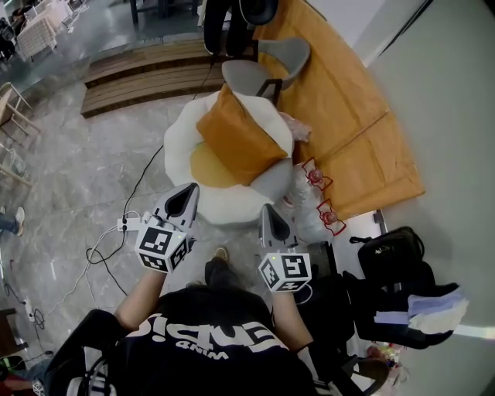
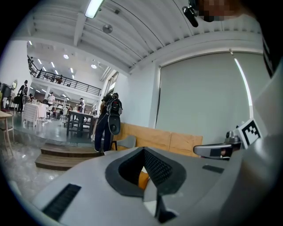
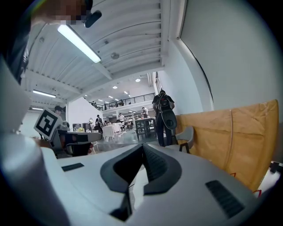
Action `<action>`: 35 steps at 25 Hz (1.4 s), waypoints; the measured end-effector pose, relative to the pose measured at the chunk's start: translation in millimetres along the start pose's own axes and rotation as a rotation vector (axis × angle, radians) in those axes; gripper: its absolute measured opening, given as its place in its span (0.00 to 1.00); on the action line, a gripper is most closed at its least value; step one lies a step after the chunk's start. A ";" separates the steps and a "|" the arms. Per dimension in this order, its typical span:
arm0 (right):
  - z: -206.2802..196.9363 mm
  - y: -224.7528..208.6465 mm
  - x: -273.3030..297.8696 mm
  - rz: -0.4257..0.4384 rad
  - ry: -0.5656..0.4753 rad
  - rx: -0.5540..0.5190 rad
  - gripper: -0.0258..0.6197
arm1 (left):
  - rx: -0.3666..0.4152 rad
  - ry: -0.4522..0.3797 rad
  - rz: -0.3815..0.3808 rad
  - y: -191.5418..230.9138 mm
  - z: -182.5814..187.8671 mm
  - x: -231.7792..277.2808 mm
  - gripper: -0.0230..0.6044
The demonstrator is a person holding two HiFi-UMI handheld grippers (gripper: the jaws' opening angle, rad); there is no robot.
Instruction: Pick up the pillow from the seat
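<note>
The orange pillow (image 1: 240, 139) lies tilted on the round white seat (image 1: 182, 147), covering most of its top and half hiding a yellow patch (image 1: 207, 165) in the seat's middle. Only the head view shows this plainly. Just behind the seat stands a grey chair (image 1: 267, 66), with a standing person (image 1: 232, 19) beyond it and a wooden panel (image 1: 348, 116) lying along the right.

The two gripper views look level across the room instead. They show the ceiling lights, a railed upper floor, the person with a backpack beside the chair, and the panel's upright face. The left gripper view catches only a sliver of orange low behind its jaws; I cannot tell whether that is the pillow or the patch. The right gripper view shows no pillow.

The left hand-held gripper (image 1: 184, 197) hovers over the near edge of the seat, short of the pillow, its jaws together and nothing between them. The right hand-held gripper (image 1: 271, 220) hangs near the seat's near right edge, also closed and empty. Neither touches the pillow. Each gripper view catches the other tool at its side, marker cube (image 3: 46, 123) showing.
</note>
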State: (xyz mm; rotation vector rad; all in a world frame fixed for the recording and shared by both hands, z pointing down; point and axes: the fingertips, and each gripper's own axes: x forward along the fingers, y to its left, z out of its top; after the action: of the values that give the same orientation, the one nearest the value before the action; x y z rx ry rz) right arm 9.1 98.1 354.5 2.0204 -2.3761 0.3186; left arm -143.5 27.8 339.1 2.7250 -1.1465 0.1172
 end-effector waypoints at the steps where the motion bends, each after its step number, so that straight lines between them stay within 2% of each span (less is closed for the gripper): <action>1: 1.8 -5.7 5.9 0.001 -0.002 0.000 0.07 | 0.002 -0.002 -0.002 0.4 1.6 8.4 0.05; 6: 14.3 -37.5 34.6 0.013 -0.007 -0.005 0.07 | -0.002 -0.010 0.000 2.2 14.2 51.6 0.05; 11: 22.8 -70.1 56.9 0.026 -0.013 0.022 0.07 | -0.022 -0.021 0.036 6.4 26.8 82.3 0.05; 22: 30.1 -96.4 103.4 0.069 -0.009 0.026 0.07 | 0.003 -0.043 0.071 20.8 49.9 118.2 0.05; 35: 31.2 -120.3 182.9 -0.001 0.025 0.036 0.07 | -0.034 0.008 0.012 80.9 45.5 198.6 0.05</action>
State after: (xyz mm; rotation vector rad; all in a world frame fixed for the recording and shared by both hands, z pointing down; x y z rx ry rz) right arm 99.6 -103.3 366.9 2.0209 -2.3719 0.3872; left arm -62.5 -175.8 333.9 2.6858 -1.1527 0.1086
